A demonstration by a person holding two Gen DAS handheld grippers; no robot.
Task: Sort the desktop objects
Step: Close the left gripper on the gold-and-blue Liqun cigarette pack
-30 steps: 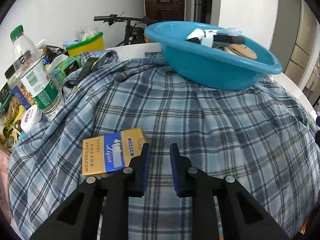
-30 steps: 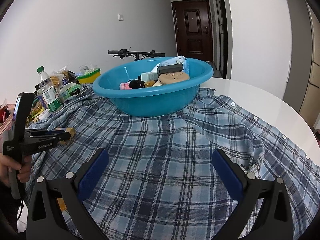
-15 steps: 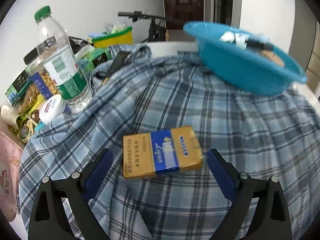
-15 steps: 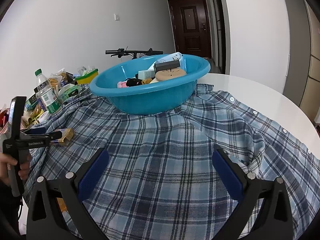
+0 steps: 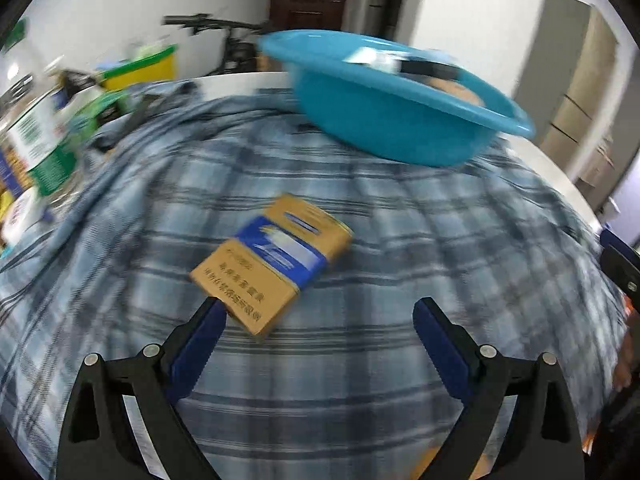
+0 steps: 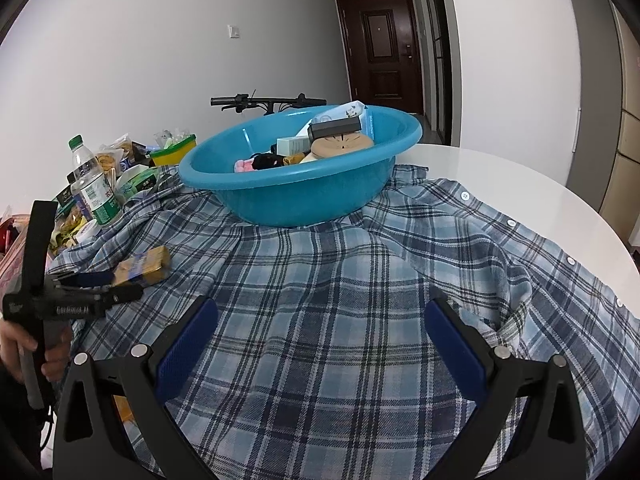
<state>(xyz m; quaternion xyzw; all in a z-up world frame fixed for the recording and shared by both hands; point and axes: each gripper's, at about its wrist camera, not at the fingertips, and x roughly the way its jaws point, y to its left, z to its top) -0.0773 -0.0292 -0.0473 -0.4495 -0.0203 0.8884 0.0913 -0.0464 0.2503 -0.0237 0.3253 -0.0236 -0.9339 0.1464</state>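
Room: white walls (image 6: 160, 60), a dark brown door (image 6: 384, 48) at the far end, pale cabinet fronts (image 6: 628, 152) on the right, and bicycle handlebars (image 6: 264, 101) showing behind the table.
Table: a round white top (image 6: 500, 184), bare along its right and far edge.
Shirt: a blue plaid shirt (image 6: 340, 300) was spread over most of the table as a cloth, with a button edge running down the right side.
Basin: a turquoise plastic basin (image 6: 296, 200) stood on the far part of the shirt — already holding small boxes, a round tan item and something pink.
Clutter: at the far left edge stood a water bottle (image 6: 94, 188) with a green cap, snack packets and a yellow tub with a green lid (image 6: 172, 154).
Box: a gold-and-blue box (image 5: 276, 260) lay flat on the shirt, near left of the basin, turned at an angle.
Left gripper: the left gripper (image 5: 316, 320) was spread wide just short of the box — its left pad (image 5: 196, 352) touching or almost touching the box's near corner, nothing pinched; this view was blurred.
Right gripper: the right gripper (image 6: 320, 320) was spread wide over bare plaid, well apart from the box.
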